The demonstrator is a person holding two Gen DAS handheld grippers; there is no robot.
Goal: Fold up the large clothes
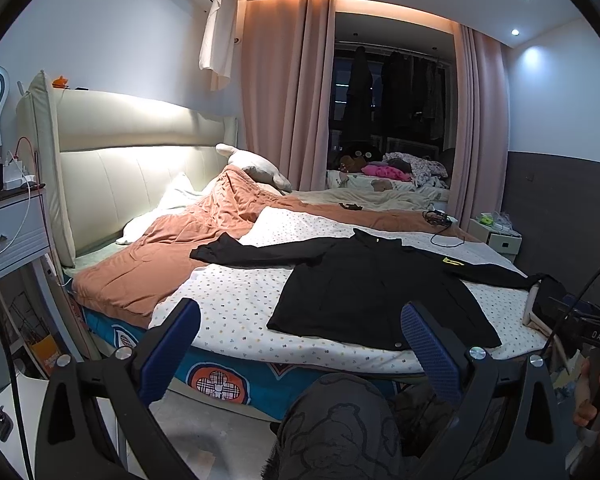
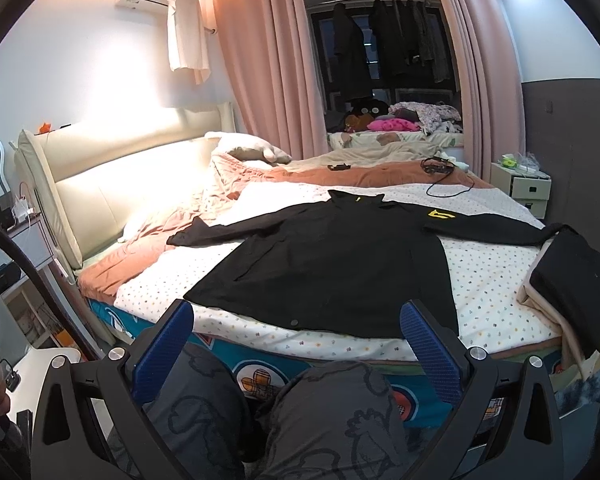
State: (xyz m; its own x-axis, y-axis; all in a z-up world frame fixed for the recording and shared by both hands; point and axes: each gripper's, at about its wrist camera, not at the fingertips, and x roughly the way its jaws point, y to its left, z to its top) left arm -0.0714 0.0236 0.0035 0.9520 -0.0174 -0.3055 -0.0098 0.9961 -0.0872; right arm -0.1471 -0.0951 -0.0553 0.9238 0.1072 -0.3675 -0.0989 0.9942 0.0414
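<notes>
Lying flat on the dotted bedsheet (image 2: 492,280), sleeves spread, the black jacket (image 2: 340,272) sits ahead of the left gripper (image 1: 300,344) and right gripper (image 2: 296,340), both spread apart, holding nothing.

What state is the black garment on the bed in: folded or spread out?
Spread out. The black garment lies flat on the dotted sheet, both sleeves stretched sideways, hem near the bed's edge, no folds made.
</notes>
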